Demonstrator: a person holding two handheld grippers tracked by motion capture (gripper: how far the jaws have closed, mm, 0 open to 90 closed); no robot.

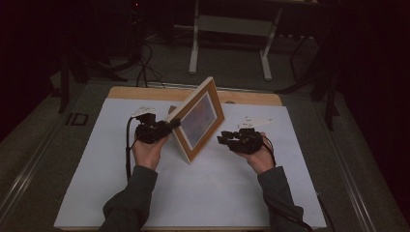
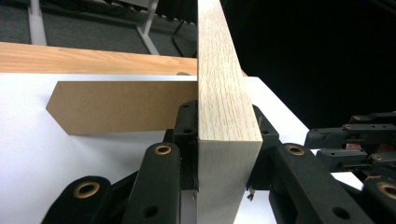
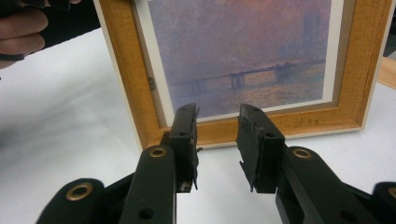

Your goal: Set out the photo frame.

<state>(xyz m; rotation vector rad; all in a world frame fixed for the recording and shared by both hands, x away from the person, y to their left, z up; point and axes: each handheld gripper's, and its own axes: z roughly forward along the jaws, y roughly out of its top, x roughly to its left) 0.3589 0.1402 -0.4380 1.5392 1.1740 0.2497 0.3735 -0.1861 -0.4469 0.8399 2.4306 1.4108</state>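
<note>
High view: a wood picture frame (image 1: 198, 118) stands tilted on one corner on the white sheet (image 1: 203, 193) that covers the bench (image 1: 251, 98), a little far of its middle. The left gripper (image 1: 170, 124) clamps the frame's left edge; in the left gripper view its fingers (image 2: 187, 126) press on both faces of the pale rail, with the brown stand flap (image 2: 116, 107) jutting out behind to the left. The right gripper (image 1: 221, 139) sits just right of the frame, apart from it. In the right gripper view its fingers (image 3: 184, 133) stand partly parted with nothing between them, aimed at the frame's lower rail below the misty bridge print (image 3: 243, 51).

By my reading, the frame is lifted and steadied, but not yet set upright on its stand. What is left: bring the free gripper in, swing the flap out and settle the frame on the sheet.
</note>
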